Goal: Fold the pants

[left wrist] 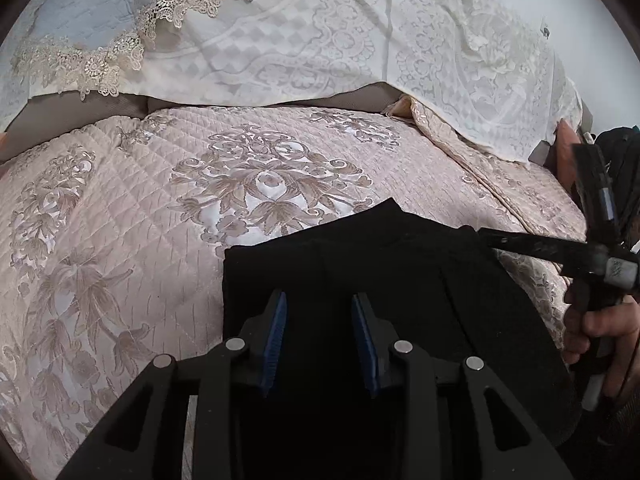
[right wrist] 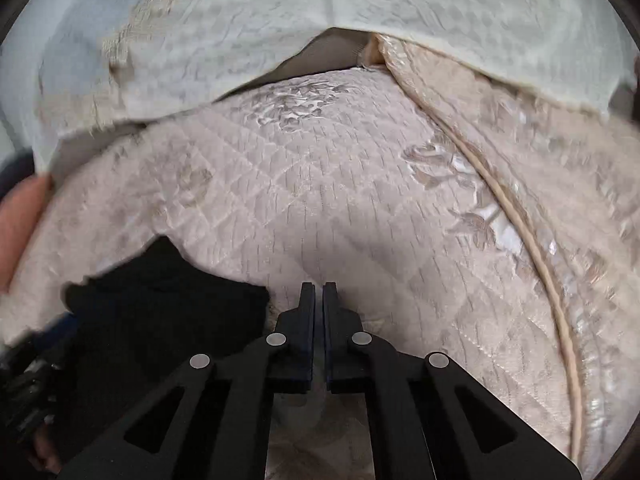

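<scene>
The left claw (left wrist: 319, 308) hangs over the black pants (left wrist: 360, 264), jaws apart with nothing pinched; its blue pads (left wrist: 276, 344) stand clear of the cloth. The right claw (right wrist: 319, 292) has its jaws together on nothing, tips over bare quilt (right wrist: 340, 184); in the left view it shows at 3 o'clock, by the pants' edge, gripped by a hand (left wrist: 600, 332). The pants lie folded on the pink quilt, at 6 o'clock in the left view and 8 o'clock in the right. A white lace cover (left wrist: 360, 40) lies at 12 o'clock.
</scene>
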`<action>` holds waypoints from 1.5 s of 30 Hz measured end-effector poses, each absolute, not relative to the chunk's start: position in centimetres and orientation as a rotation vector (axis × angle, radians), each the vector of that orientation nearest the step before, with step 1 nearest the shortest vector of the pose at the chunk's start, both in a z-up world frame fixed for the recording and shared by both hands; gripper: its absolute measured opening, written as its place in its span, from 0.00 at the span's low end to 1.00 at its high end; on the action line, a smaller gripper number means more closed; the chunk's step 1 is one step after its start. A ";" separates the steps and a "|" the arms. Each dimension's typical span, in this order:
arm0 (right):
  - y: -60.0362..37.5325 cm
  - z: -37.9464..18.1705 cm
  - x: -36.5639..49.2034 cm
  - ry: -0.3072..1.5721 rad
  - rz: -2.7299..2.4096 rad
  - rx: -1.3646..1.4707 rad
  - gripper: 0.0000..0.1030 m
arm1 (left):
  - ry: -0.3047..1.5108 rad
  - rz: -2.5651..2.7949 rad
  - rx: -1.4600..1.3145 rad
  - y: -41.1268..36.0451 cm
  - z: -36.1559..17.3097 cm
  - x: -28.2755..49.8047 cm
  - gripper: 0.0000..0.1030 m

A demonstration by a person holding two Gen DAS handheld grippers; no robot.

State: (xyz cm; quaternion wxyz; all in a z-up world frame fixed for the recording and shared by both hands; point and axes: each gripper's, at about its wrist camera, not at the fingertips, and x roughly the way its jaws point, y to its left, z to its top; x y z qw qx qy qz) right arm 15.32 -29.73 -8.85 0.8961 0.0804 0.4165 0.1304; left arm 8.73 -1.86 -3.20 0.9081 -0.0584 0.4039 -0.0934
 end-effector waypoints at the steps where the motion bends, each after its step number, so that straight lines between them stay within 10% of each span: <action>1: -30.6 -8.5 14.9 0.857 0.275 0.225 0.05 | 0.835 -0.198 -0.132 -1.7 -3.2 8.7 0.36; 11: -27.6 -6.1 6.4 0.785 0.403 0.127 0.25 | 0.840 -0.177 -0.107 -0.8 -2.3 7.6 0.36; 45: -24.6 -7.0 -2.5 0.818 0.397 -0.021 0.34 | 0.892 -0.169 -0.071 -0.4 -1.0 -0.7 0.44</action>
